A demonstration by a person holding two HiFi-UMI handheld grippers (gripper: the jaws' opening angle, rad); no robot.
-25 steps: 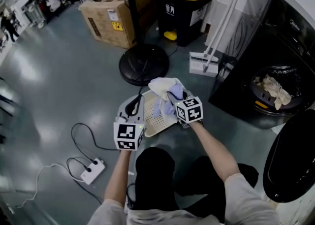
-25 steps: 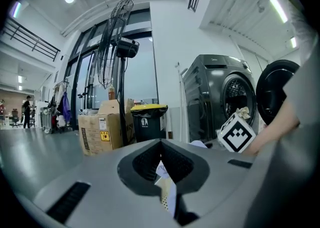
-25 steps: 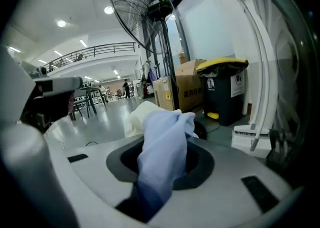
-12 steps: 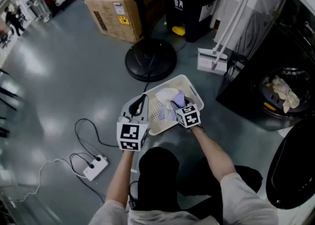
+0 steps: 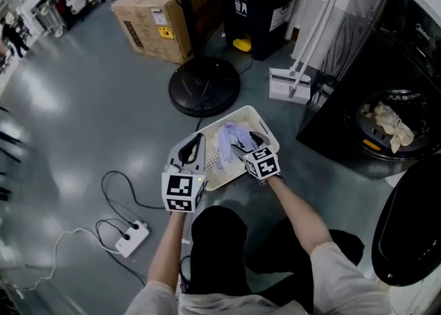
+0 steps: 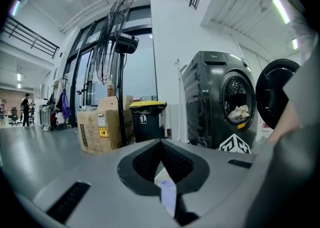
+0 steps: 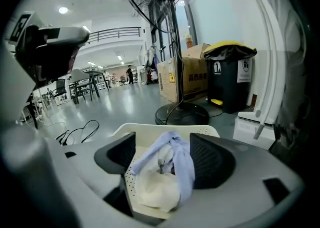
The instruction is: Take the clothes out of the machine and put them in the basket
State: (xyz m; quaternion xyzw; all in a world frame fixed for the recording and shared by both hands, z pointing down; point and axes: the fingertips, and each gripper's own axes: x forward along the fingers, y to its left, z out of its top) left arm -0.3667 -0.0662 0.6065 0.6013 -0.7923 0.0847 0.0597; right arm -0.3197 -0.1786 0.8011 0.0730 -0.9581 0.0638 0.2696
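Observation:
A cream perforated basket [image 5: 242, 109] stands on the grey floor in front of me. A bundle of lavender and white clothes [image 5: 227, 140] lies in it. My right gripper [image 5: 247, 145] is low over the basket with its jaws opening; in the right gripper view the clothes [image 7: 165, 172] sit loose between the pads of the right gripper [image 7: 162, 147]. My left gripper [image 5: 194, 148] is at the basket's left rim, shut on that rim [image 6: 162, 176]. At the right, the black washing machine [image 5: 358, 65] stands open with a cream cloth [image 5: 386, 117] in its drum.
The machine's round door [image 5: 406, 231] hangs open at the lower right. Beyond the basket are a fan's round base [image 5: 204, 88], a yellow-lidded bin [image 5: 258, 3], a cardboard box [image 5: 155, 21] and a white dustpan [image 5: 288, 87]. A power strip [image 5: 131, 236] with cables lies at the left.
My right gripper came down into the basket with the clothes and its jaws spread apart; the bundle now rests in the basket. The left gripper stayed put.

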